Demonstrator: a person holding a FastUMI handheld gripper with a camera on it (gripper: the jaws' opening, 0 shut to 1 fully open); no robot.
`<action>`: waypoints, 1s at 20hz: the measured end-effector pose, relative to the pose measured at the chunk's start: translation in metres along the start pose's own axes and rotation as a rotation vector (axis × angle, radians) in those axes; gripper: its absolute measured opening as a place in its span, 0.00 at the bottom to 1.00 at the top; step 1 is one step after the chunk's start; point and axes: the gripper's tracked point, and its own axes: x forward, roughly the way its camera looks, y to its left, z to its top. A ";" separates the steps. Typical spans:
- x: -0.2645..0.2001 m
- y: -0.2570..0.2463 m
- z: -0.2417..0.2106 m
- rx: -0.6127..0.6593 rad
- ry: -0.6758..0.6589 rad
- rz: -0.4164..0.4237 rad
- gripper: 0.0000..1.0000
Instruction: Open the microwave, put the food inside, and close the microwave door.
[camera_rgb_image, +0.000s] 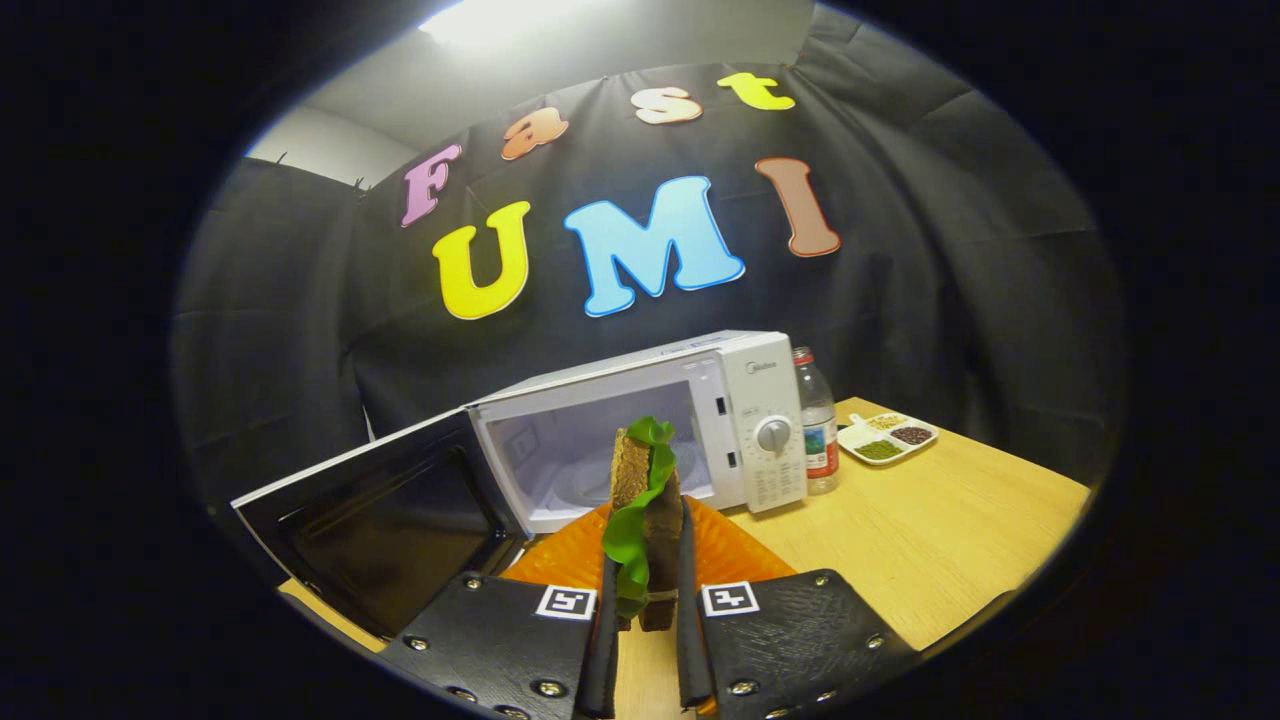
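A white microwave (745, 420) stands on the wooden table (930, 540), its door (375, 520) swung wide open to the left and its cavity (585, 460) lit and bare. My gripper (648, 575) is shut on a sandwich (645, 500) of brown bread with green lettuce, held upright on its edge between both fingers. The sandwich hangs just over an orange plate (730, 560), in front of the microwave's opening.
A clear water bottle (817, 425) with a red cap stands right beside the microwave. Farther right on the table lies a white divided dish (888, 437) with beans and grains. Bare table stretches to the right of my fingers.
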 end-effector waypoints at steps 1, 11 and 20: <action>0.014 0.008 -0.002 0.003 0.011 0.014 0.24; 0.138 0.045 -0.018 0.047 0.106 0.068 0.24; 0.250 0.061 -0.019 0.091 0.143 0.097 0.24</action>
